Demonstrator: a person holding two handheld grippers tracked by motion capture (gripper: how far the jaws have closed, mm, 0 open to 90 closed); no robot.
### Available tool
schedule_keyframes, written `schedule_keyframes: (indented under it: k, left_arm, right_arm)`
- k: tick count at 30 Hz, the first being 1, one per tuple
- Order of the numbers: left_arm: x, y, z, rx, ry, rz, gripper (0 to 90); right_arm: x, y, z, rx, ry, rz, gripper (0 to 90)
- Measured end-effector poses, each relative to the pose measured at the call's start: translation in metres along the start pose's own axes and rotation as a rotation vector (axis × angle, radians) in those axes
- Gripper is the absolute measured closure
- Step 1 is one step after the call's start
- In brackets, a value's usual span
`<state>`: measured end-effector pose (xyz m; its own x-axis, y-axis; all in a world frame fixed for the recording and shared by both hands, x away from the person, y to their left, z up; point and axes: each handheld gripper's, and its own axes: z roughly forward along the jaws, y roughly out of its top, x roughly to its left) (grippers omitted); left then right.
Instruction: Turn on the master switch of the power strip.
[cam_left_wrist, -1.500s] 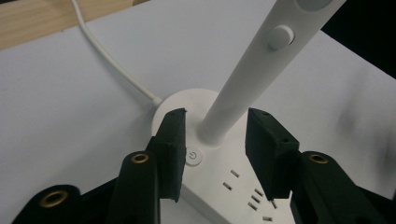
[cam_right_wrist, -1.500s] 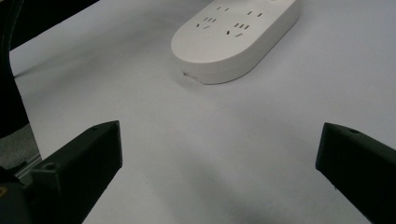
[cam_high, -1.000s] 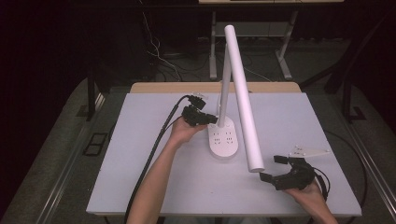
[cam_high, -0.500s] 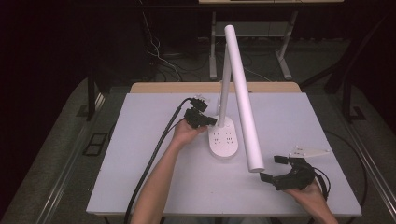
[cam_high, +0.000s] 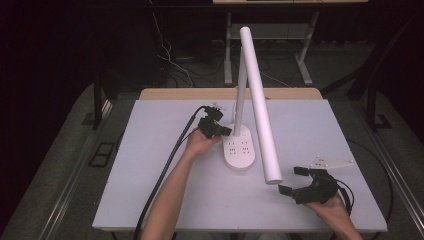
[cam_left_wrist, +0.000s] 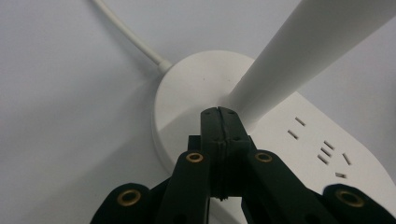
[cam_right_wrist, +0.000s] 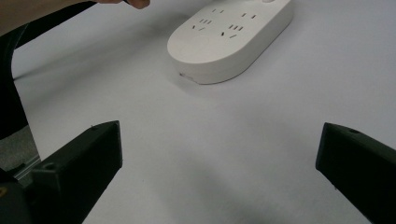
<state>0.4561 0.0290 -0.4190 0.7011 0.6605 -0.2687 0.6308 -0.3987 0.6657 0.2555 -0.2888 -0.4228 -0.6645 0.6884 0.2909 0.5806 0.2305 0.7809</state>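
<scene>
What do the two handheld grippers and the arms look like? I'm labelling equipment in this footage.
Both the left gripper and the right gripper are black, with two black jaws; brass-coloured rivets show on the left one's linkage. A thick black cable trails from the left gripper. A grey three-cornered plate tops the right one. The forearms are bare, no sleeves.
</scene>
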Motion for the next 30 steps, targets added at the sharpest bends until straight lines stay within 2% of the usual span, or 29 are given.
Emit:
schedule_keyframes:
  k: [1, 3, 4, 5, 6, 9, 12, 17, 22, 25, 26, 30]
  left_arm:
    - [0.000, 0.000, 0.000, 0.002, 0.000, -0.002, 90.0]
    - [-0.001, 0.000, 0.000, 0.019, 0.011, 0.030, 90.0]
    - [-0.003, 0.000, 0.001, 0.014, 0.020, 0.029, 90.0]
    - [-0.002, 0.001, -0.001, 0.038, 0.024, 0.065, 90.0]
    - [-0.002, 0.001, -0.001, 0.045, 0.029, 0.075, 90.0]
    - [-0.003, 0.001, 0.000, 0.055, 0.039, 0.091, 90.0]
    - [-0.008, 0.003, 0.000, 0.068, 0.068, 0.111, 90.0]
    - [-0.011, 0.003, 0.001, 0.067, 0.088, 0.108, 90.0]
    - [-0.010, 0.003, 0.002, 0.062, 0.092, 0.093, 90.0]
    - [-0.014, 0.002, 0.004, 0.060, 0.121, 0.110, 90.0]
    - [-0.015, 0.002, 0.004, 0.055, 0.132, 0.126, 90.0]
    - [-0.012, -0.002, 0.003, 0.018, 0.116, 0.089, 90.0]
  right_arm:
    - [0.000, 0.000, 0.000, 0.000, 0.000, -0.002, 0.1]
    - [0.000, 0.000, 0.000, -0.001, -0.001, -0.007, 0.1]
    - [0.000, 0.000, -0.001, 0.000, -0.001, -0.006, 0.1]
    - [0.000, 0.000, -0.001, 0.000, -0.001, -0.006, 0.1]
    - [0.000, 0.000, -0.001, 0.000, -0.002, 0.000, 0.1]
    - [0.001, 0.000, -0.001, 0.000, -0.003, -0.004, 0.1]
    - [0.001, 0.001, -0.002, -0.006, -0.005, -0.009, 0.1]
    - [0.002, 0.001, -0.001, -0.005, -0.004, -0.012, 0.1]
    - [0.002, 0.001, -0.002, -0.006, -0.003, -0.013, 0.1]
    - [0.001, 0.001, -0.002, -0.004, -0.005, -0.007, 0.1]
    - [0.001, 0.001, -0.002, -0.005, -0.005, -0.006, 0.1]
    - [0.001, 0.001, -0.003, -0.006, -0.005, -0.007, 0.1]
